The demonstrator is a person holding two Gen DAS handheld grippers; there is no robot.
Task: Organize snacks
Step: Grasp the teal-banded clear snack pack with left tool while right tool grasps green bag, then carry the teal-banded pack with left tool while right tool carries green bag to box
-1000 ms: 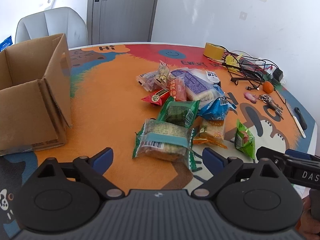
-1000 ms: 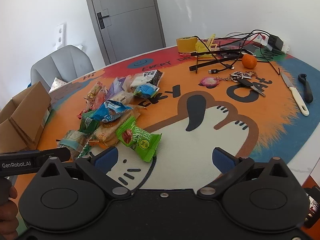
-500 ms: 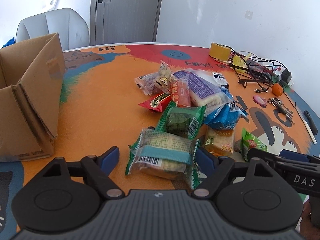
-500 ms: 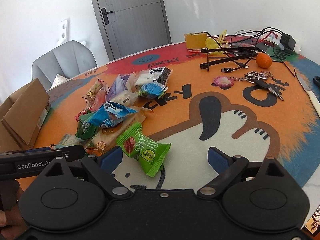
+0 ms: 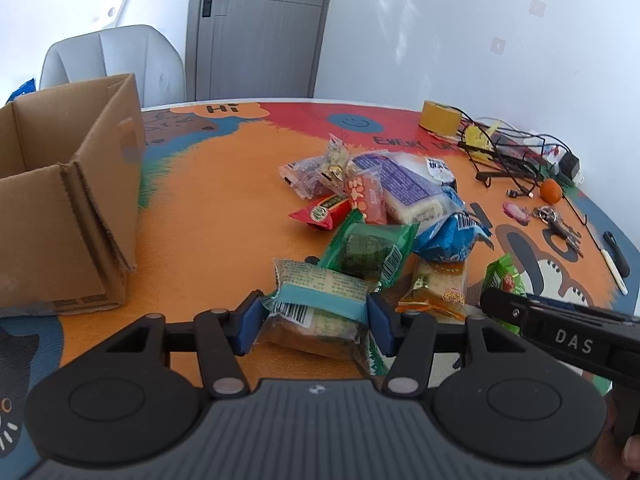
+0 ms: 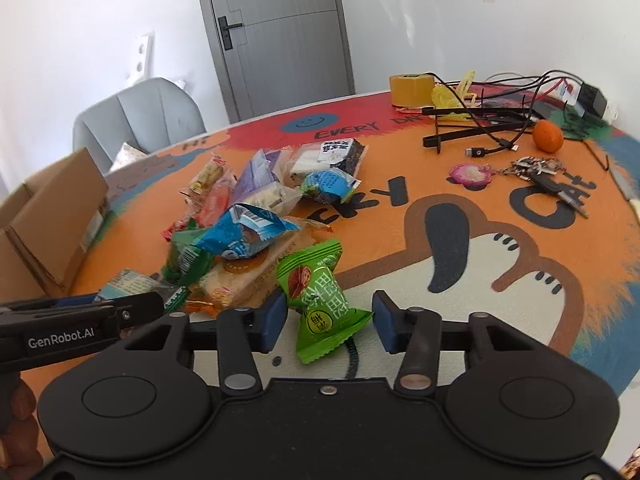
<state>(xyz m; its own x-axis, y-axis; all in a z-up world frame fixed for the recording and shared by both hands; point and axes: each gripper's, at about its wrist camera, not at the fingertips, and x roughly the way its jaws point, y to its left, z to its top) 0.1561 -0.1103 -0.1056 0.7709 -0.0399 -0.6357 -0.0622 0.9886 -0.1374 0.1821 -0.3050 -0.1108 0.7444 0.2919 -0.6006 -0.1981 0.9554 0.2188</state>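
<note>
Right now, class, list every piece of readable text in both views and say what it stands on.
"Hi": table mat
"EVERY": table mat, red band
"CAT": table mat, near the keys
"DAS": right gripper's body
"GenRobot.AI": left gripper's body
Snack wrapper print: Chinese characters and barcodes, too small to read.

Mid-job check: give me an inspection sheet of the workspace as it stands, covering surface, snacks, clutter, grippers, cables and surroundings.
Surface: round table under a cartoon cat mat.
Job's things: snack pile mid-table; open cardboard box at the left, inside hidden.
Clutter: tape roll, orange, keys, knife.
Grippers: left hand-held gripper closing, pads against a teal-banded packet; right hand-held gripper closing around a green packet, its right pad not yet touching.
Cables: black tangle with a charger at the far right edge.
Surroundings: grey chair, grey door, white walls.
</note>
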